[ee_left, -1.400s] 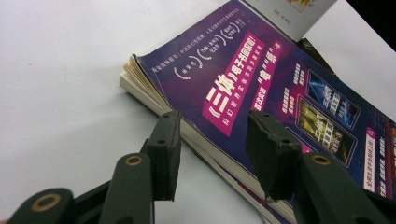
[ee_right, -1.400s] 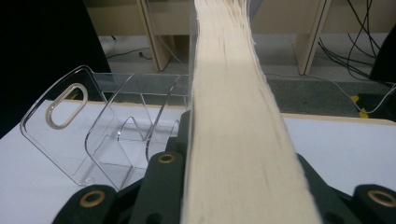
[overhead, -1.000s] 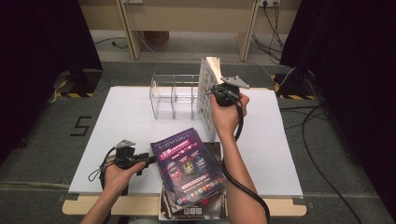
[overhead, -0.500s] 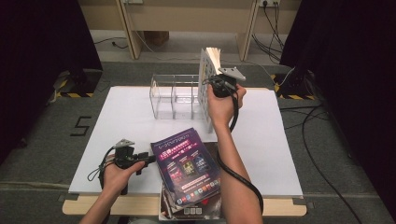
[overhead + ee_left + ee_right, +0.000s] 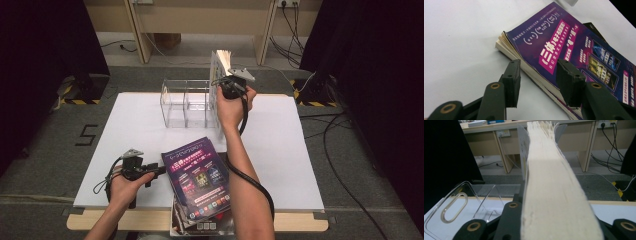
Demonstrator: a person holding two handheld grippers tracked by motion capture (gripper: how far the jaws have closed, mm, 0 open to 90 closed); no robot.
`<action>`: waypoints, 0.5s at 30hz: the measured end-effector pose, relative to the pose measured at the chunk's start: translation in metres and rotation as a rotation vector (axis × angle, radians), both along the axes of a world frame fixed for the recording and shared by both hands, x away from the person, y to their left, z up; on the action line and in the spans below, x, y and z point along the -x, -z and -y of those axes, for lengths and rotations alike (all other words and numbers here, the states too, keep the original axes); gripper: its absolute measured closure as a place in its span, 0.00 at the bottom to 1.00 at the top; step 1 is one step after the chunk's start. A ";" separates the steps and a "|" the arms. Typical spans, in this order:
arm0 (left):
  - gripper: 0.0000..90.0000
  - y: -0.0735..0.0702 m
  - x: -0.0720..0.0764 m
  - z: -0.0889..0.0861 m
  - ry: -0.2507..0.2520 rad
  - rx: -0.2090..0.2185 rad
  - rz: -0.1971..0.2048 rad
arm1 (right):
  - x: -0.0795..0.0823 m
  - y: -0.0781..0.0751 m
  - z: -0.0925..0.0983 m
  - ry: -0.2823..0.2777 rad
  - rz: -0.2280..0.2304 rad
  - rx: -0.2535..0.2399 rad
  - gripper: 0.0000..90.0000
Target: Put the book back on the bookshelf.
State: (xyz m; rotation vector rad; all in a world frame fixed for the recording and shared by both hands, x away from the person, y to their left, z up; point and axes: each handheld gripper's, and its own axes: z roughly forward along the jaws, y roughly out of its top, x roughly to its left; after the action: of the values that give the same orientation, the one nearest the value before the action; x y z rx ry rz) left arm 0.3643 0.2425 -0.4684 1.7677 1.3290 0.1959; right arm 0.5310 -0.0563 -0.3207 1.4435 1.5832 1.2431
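In the high view a clear acrylic organizer (image 5: 187, 104) stands at the far middle of the white table (image 5: 300, 165), its compartments open at the top. At the organizer's right end the right gripper (image 5: 226, 75) holds a thick book (image 5: 219, 62) upright, its lower part level with the organizer's end wall; whether it sits in the end compartment or just beside it cannot be told from here. On the near side of the organizer, well apart from it, a stack of magazines lies at the table's front edge, topped by a purple magazine (image 5: 197, 177), and the person's right forearm (image 5: 245, 185) crosses the stack's right side. The left gripper (image 5: 156, 170) rests on the table just left of that stack. The left gripper view adds what the high view cannot: the jaws stand moderately apart with nothing gripped, one pad over bare table, the other in front of the purple magazine's (image 5: 574, 47) cover, the stack's page edges between them. The right gripper view looks along the book's (image 5: 551, 190) cream page edges, clamped between the jaws, with the organizer's (image 5: 461, 202) clear walls and oval handle slot to the book's left.
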 end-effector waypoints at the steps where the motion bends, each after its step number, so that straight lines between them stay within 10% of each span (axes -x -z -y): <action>1: 0.60 0.000 0.000 0.000 0.000 -0.001 0.001 | -0.001 0.003 0.000 0.000 -0.001 0.003 0.83; 15: 0.60 0.003 0.001 0.004 0.009 -0.009 -0.006 | 0.011 0.009 0.012 -0.025 -0.068 0.046 0.67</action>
State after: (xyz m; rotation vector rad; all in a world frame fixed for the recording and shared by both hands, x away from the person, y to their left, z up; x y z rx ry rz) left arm 0.3629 0.2388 -0.4715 1.7832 1.3260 0.1920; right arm 0.5199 -0.0688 -0.3296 1.4542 1.6691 1.1752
